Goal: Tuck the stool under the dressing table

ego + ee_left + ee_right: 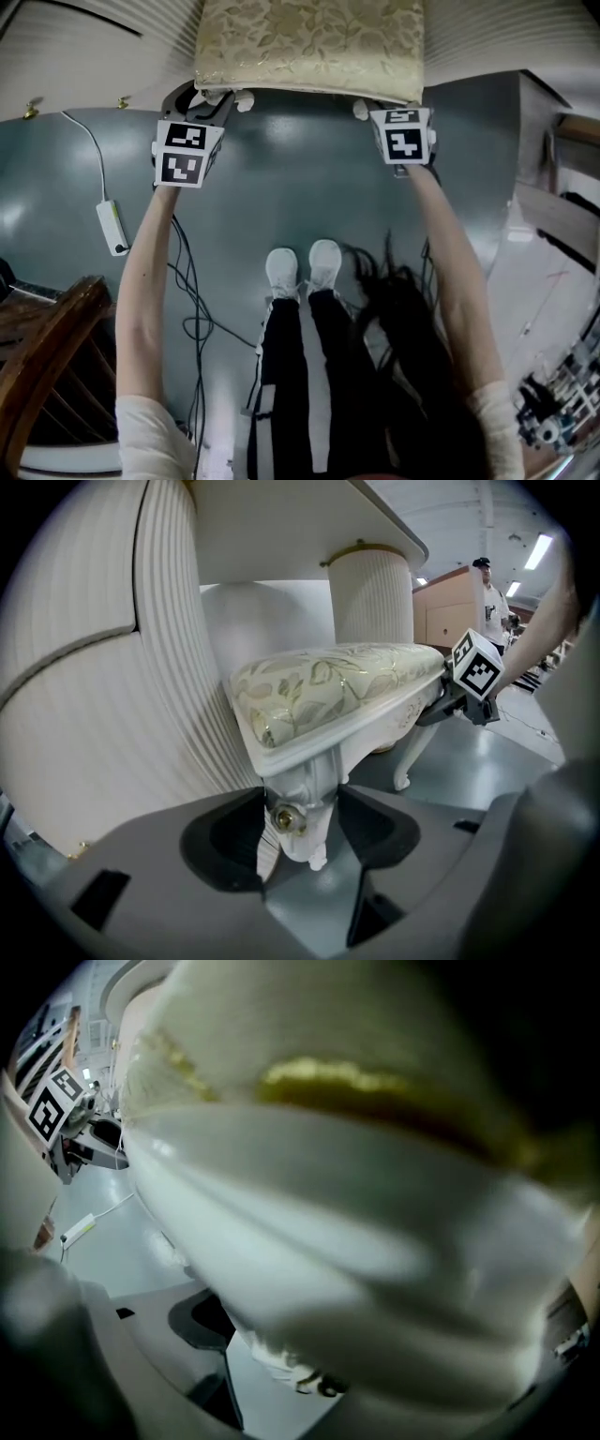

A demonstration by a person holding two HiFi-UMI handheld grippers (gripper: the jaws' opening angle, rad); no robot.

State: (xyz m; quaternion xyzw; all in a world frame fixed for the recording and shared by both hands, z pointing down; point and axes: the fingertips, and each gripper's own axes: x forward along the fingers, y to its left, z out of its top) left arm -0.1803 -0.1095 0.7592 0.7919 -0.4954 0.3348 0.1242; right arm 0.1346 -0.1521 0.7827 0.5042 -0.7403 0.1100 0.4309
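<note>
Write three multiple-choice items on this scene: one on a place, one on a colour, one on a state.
1. The stool stands: A) ahead of the person's shoes, at the dressing table; B) behind the person; C) tipped on its side.
2. Its cushion is: A) plain red; B) pale gold with leaves; C) black.
3. The left hand-held gripper is: A) open, clear of the stool; B) shut on nothing; C) closed on the stool's corner leg.
A: the head view shows it past the toes. B: a gold leaf pattern shows. C: the leg fills the gap between its jaws.
</note>
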